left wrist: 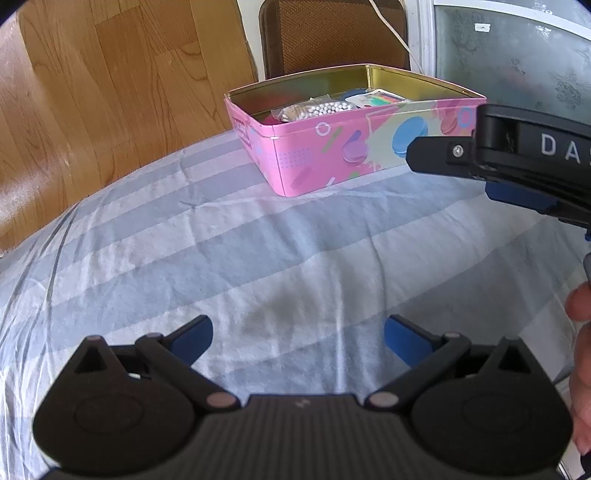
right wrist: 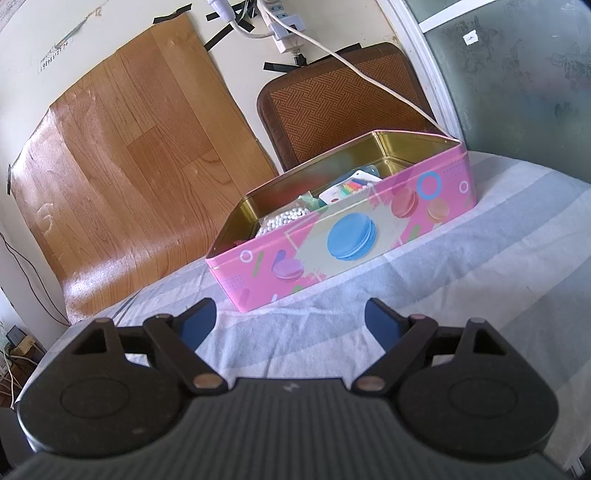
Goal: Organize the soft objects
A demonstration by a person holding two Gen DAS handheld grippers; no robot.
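A pink tin box (left wrist: 332, 155) with macaron pictures stands open on the striped bed sheet (left wrist: 258, 240); it also shows in the right wrist view (right wrist: 343, 243). Inside lie a clear bag of white beads (left wrist: 317, 109) (right wrist: 284, 218) and a colourful packet (left wrist: 373, 100) (right wrist: 351, 186). My left gripper (left wrist: 298, 338) is open and empty above the sheet, well short of the box. My right gripper (right wrist: 290, 321) is open and empty, just in front of the box's near wall. Its body (left wrist: 517, 158) enters the left wrist view from the right.
A brown woven chair back (right wrist: 343, 103) stands behind the box. A wood-pattern sheet (right wrist: 122, 166) is taped to the wall at left. A power strip and white cable (right wrist: 288, 33) hang above. A frosted window (right wrist: 517, 74) is at right.
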